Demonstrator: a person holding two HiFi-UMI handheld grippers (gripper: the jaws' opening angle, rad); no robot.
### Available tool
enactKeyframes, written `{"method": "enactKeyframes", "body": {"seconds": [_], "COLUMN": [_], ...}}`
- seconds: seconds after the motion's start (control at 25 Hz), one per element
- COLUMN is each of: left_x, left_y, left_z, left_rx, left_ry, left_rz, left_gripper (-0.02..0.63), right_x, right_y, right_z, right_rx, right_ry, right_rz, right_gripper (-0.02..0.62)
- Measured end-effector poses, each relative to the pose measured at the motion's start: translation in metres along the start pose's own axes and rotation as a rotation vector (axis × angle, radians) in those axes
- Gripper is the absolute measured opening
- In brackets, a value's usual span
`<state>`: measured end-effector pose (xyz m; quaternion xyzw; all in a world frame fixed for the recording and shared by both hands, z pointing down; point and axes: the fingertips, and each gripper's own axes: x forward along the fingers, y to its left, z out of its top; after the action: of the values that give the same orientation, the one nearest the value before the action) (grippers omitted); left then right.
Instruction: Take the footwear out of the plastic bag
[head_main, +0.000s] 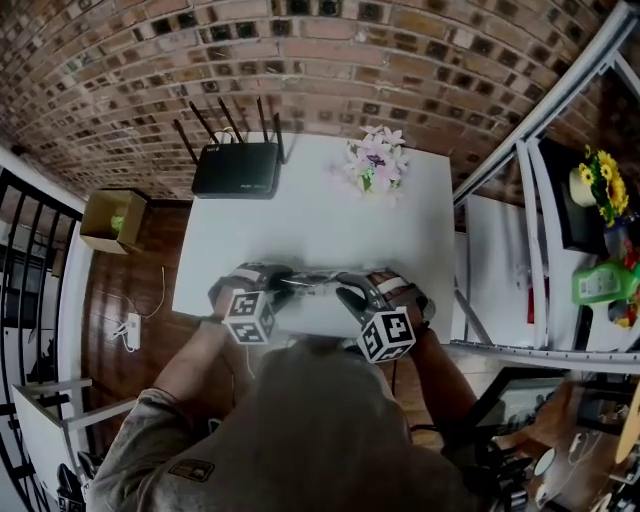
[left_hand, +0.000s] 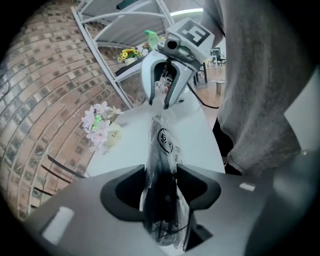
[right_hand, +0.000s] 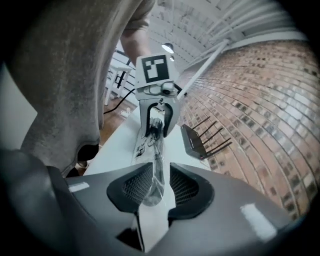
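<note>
From the head view, my left gripper (head_main: 272, 281) and my right gripper (head_main: 347, 291) face each other over the near edge of the white table (head_main: 300, 225), with the plastic bag (head_main: 310, 283) stretched between them; it is only a blurred, shiny streak here, and my own head and shoulders cut off the table's near edge. Further back stand a black router (head_main: 236, 168) and a small bunch of pale flowers (head_main: 376, 160). In the left gripper view the bag is clear and crinkled, with a round black mark printed on it, and the footwear (left_hand: 161, 200) shows as a dark, narrow shape inside (I cannot tell its kind, nor whether there is one piece or two). My left jaws stand fairly wide yet press on both sides of that bagged bulk, so I have hold of it; its lower end is lost in shadow below the pads. The far end of the bag runs up into my right gripper. In the right gripper view only a thin, transparent strip of film passes between my right jaws, which stand a little apart without pinching it. From there the strip leads on to the left gripper, where the dark footwear hangs, small and hard to make out.
</note>
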<state>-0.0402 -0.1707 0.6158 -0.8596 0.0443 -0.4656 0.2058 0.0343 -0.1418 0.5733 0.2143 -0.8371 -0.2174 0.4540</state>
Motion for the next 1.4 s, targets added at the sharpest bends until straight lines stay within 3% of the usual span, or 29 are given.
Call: {"method": "enactKeyframes", "body": {"seconds": [0.12, 0.32, 0.56, 0.68, 0.88, 1.04, 1.4], "left_x": [-0.001, -0.002, -0.004, -0.005, -0.007, -0.009, -0.014], "left_y": [-0.004, -0.005, -0.006, -0.008, -0.016, -0.017, -0.020], "left_z": [-0.003, -0.002, -0.001, 0.000, 0.003, 0.001, -0.002], "left_rx": [0.001, 0.002, 0.003, 0.019, 0.057, 0.062, 0.075], "left_ry": [-0.002, -0.009, -0.011, -0.009, -0.016, -0.016, -0.035], "left_rz": [0.007, 0.023, 0.041, 0.046, 0.044, 0.061, 0.066], "left_gripper": [0.201, 0.201, 0.201, 0.201, 0.201, 0.201, 0.201], "right_x": [-0.017, -0.035, -0.039, -0.029, -0.010, -0.002, 0.010], "right_y": [-0.012, -0.029, -0.022, 0.000, 0.036, 0.038, 0.044], "right_z": [-0.024, -0.070, -0.115, -0.116, -0.082, -0.070, -0.090], "right_rx": [0.167, 0.371, 0.508, 0.507, 0.395, 0.353, 0.417], "right_ry": [-0.011, 0.039, 0.124, 0.115, 0.011, -0.025, 0.012], "right_rz": [-0.033, -0.100, -0.098, 0.013, 0.230, 0.236, 0.265], "right_gripper": [0.112, 0.032, 0.014, 0.015, 0.060, 0.107, 0.109]}}
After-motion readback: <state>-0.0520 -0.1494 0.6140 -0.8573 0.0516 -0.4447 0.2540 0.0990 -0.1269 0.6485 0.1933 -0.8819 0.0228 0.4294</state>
